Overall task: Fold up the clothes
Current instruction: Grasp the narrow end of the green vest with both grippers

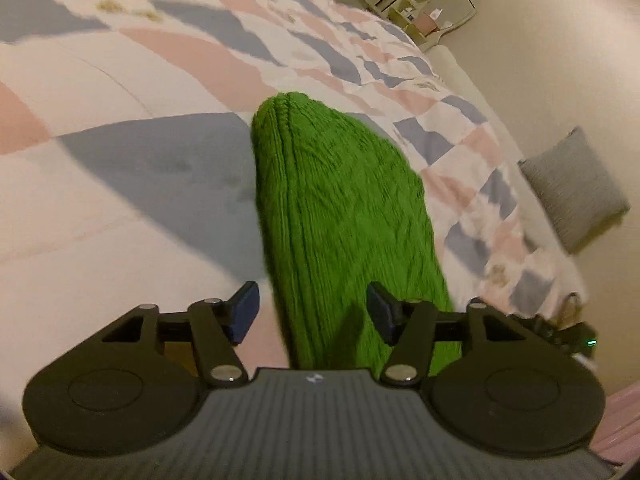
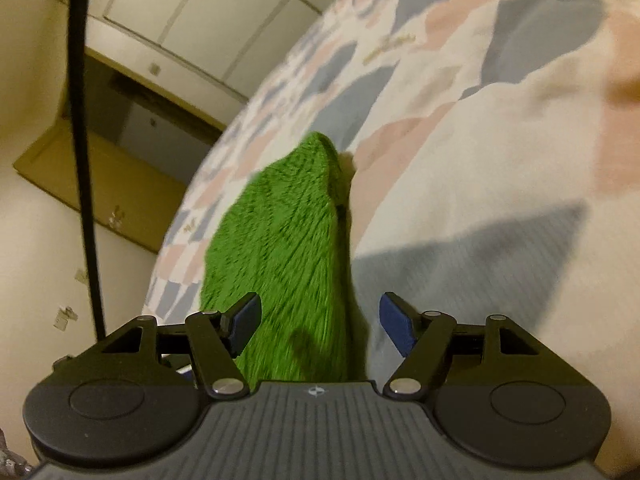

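2 spread claws, left (image 1: 312, 312) and right (image 2: 320, 320), straddle green knitwear (image 1: 336, 216) stretching lengthwise away over the quilt (image 1: 120, 184).

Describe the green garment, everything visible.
The green garment is bright green and looks knitted, with fine ribbing and a braided seam along one folded edge. It is bunched into a long, narrow, tapering shape lying on the patchwork bedspread. It passes between the spread fingers of the left gripper and the right gripper; neither is closed on it. Its near end is hidden.

Patchwork quilt (image 1: 160, 80) (grey cushion (image 1: 574, 188) beside)
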`<act>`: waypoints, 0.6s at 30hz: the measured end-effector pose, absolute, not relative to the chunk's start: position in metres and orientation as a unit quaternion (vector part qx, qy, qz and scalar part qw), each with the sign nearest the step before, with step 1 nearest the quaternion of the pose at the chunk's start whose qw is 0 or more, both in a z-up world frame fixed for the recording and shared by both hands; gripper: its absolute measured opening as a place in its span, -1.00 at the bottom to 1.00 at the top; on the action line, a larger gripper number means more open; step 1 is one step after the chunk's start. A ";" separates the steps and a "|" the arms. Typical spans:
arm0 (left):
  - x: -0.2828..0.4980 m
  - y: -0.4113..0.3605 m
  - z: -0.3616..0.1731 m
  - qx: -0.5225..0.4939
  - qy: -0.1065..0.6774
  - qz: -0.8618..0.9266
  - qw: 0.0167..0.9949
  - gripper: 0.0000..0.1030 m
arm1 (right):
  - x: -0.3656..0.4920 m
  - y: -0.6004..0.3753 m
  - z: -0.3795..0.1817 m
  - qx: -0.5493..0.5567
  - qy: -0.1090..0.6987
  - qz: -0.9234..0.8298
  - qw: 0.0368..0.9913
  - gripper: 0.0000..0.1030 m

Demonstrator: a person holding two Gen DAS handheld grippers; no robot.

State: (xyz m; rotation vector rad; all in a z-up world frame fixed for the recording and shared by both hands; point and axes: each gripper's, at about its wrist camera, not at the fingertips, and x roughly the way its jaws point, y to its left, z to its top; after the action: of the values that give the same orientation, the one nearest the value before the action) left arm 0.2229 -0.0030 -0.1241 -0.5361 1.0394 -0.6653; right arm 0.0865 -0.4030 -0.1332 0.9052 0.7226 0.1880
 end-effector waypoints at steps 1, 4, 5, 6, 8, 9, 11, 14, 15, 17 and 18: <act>0.234 -0.004 -0.130 -0.259 0.494 -0.312 0.769 0.07 | 0.098 -0.405 -0.134 0.428 0.354 0.090 0.827 0.33; 0.256 -0.007 -0.140 -0.289 0.519 -0.325 0.736 0.07 | 0.121 -0.406 -0.135 0.436 0.391 0.084 0.806 0.33; 0.262 -0.007 -0.142 -0.299 0.528 -0.324 0.726 0.08 | 0.127 -0.406 -0.134 0.439 0.403 0.081 0.799 0.33; 0.267 -0.006 -0.144 -0.309 0.535 -0.320 0.718 0.08 | 0.132 -0.407 -0.134 0.441 0.414 0.079 0.792 0.34; 0.277 -0.006 -0.147 -0.323 0.547 -0.314 0.706 0.08 | 0.142 -0.408 -0.135 0.448 0.430 0.078 0.780 0.33; 0.280 -0.006 -0.148 -0.324 0.553 -0.311 0.702 0.08 | 0.147 -0.409 -0.136 0.452 0.439 0.077 0.773 0.33; 0.284 -0.006 -0.153 -0.333 0.562 -0.309 0.691 0.08 | 0.156 -0.411 -0.142 0.463 0.454 0.079 0.758 0.33; 0.289 -0.005 -0.164 -0.366 0.578 -0.310 0.661 0.08 | 0.170 -0.409 -0.151 0.470 0.472 0.097 0.739 0.32; 0.291 -0.005 -0.168 -0.377 0.583 -0.308 0.650 0.08 | 0.175 -0.408 -0.154 0.475 0.475 0.106 0.733 0.32; 0.297 -0.007 -0.175 -0.391 0.594 -0.305 0.634 0.09 | 0.184 -0.406 -0.161 0.489 0.478 0.122 0.719 0.33; 0.300 -0.009 -0.176 -0.393 0.598 -0.305 0.628 0.13 | 0.188 -0.405 -0.165 0.496 0.479 0.129 0.712 0.33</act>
State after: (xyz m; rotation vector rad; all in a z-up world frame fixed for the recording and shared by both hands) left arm 0.2999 -0.0085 -0.1760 -0.9015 1.3704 -0.6998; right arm 0.1881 -0.4049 -0.1647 1.1008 1.0631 0.2865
